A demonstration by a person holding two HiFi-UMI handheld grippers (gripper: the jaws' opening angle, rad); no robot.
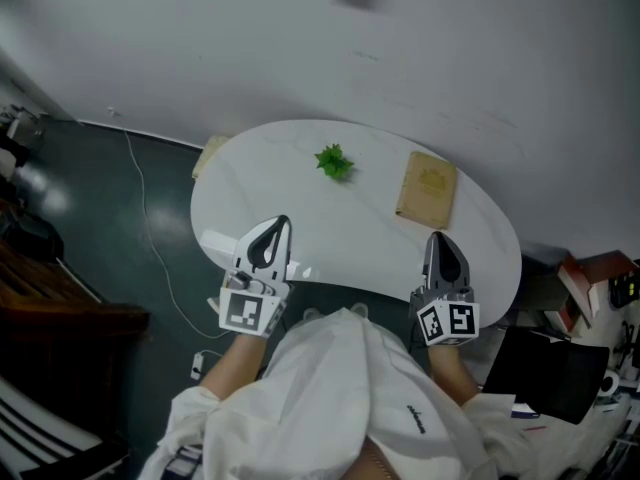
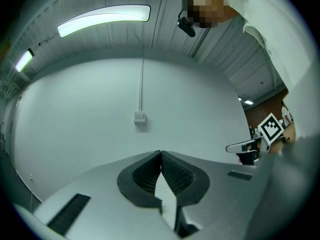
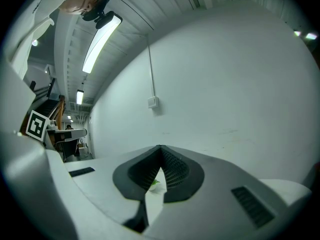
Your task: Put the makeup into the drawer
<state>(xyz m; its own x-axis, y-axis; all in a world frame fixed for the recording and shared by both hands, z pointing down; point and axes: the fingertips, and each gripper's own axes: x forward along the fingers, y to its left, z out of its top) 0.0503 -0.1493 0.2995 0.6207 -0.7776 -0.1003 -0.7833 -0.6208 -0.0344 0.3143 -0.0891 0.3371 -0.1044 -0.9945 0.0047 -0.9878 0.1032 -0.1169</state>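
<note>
Tan box (image 1: 427,190) — cover print unreadable

Dim cool light, fisheye-warped dark corners

A small green plant (image 1: 334,162) is sitting on the white oval table (image 1: 300,208), toward its far edge; a tan rectangular book (image 1: 427,189) is lying right of it, nearer the table's right end.

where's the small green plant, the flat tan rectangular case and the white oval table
small green plant (image 1: 334,162), head view, middle of its leaves
flat tan rectangular case (image 1: 427,189), head view, centre of its top face
white oval table (image 1: 300,213), head view, bare top near its middle
</note>
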